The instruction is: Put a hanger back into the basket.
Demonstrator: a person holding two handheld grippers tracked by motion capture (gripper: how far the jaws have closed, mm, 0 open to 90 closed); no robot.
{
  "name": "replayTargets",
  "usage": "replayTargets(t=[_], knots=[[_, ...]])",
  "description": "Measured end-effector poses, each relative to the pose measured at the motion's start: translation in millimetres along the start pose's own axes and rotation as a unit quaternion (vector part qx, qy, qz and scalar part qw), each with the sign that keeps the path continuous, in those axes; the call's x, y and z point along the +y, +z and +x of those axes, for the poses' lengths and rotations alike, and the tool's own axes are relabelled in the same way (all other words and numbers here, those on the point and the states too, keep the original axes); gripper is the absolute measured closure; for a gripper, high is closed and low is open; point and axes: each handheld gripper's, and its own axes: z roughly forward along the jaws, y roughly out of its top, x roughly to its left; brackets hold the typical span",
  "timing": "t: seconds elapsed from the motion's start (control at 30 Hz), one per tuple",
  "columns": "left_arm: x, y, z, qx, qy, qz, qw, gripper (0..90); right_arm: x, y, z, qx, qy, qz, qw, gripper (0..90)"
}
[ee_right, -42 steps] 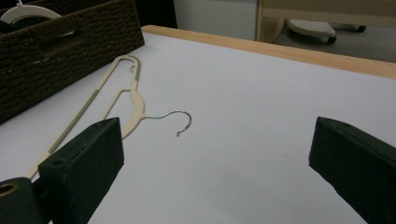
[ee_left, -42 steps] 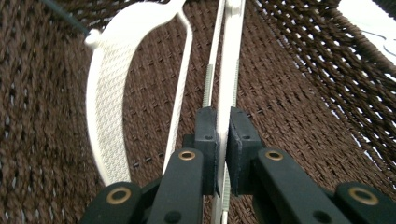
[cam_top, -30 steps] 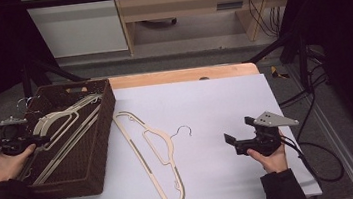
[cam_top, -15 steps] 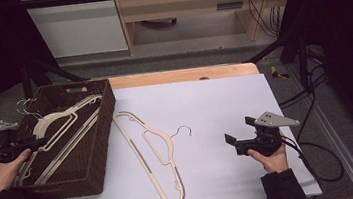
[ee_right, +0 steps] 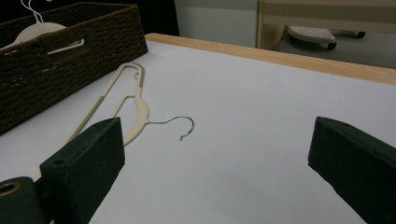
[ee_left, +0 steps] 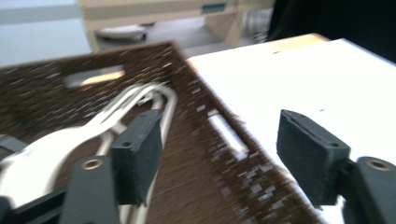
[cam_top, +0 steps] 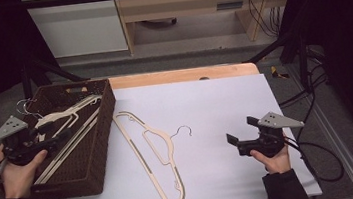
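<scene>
A cream hanger (cam_top: 151, 151) with a metal hook lies flat on the white table (cam_top: 215, 105), just right of the basket; it also lies ahead of the jaws in the right gripper view (ee_right: 122, 108). Several more cream hangers (cam_top: 66, 117) rest in the brown wicker basket (cam_top: 107, 107). My left gripper (cam_top: 57, 134) hovers over the basket's left side. Its jaws have just been opening, and in the left gripper view the gripper (ee_left: 219, 126) holds nothing, with the hangers (ee_left: 70, 135) beyond. My right gripper (cam_top: 241, 130) rests open and empty on the table's right side (ee_right: 217, 135).
The basket (ee_right: 70, 51) takes up the table's left edge. A wooden strip (cam_top: 182, 74) runs along the far edge. Beyond it stand a cabinet (cam_top: 80, 25) and a desk frame (cam_top: 193, 2). Cables (cam_top: 310, 94) hang at the right.
The left gripper's jaws have spread apart and the hand has shifted a little rightward and upward over the basket. The hangers there have settled. The right gripper has stayed put.
</scene>
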Motion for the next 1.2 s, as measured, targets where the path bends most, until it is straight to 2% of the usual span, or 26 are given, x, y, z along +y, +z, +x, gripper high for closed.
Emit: replayTargets(t=[0.1,0.23,0.33,0.47,0.73,0.87,1.03,1.2], knots=[[2.2,8.1,-19.8,-0.025,0.015,-0.011,0.9995,24.2,-0.5,1.1,0.5,0.0,0.0,0.001,1.0,4.1],[5.1,19.0,-43.7,-0.043,0.04,-0.019,0.9981,17.1,-1.3,2.6,1.5,0.002,-0.001,0.002,1.0,4.0],[6.9,26.9,-58.4,-0.06,0.045,-0.03,0.9967,14.2,-1.9,2.6,1.7,0.003,-0.005,0.005,1.0,3.9],[6.3,38.9,-75.6,-0.084,0.043,-0.03,0.9951,12.3,-2.0,2.5,1.6,0.005,-0.008,0.005,0.9999,3.9],[7.0,71.2,-106.5,-0.114,0.065,0.0,0.9913,12.7,-2.9,3.6,2.7,0.008,-0.009,0.007,0.9999,3.9],[8.2,91.0,-116.6,-0.126,0.072,0.017,0.9892,12.8,-3.2,4.8,3.1,0.007,-0.01,0.008,0.9999,4.0],[5.6,112.6,-128.2,-0.143,0.068,0.029,0.987,13.1,-2.7,3.6,2.3,0.008,-0.01,0.006,0.9999,3.9],[2.5,134.5,-138.4,-0.15,0.074,0.049,0.9847,13.3,-2.5,2.4,2.5,0.009,-0.009,0.004,0.9999,4.0]])
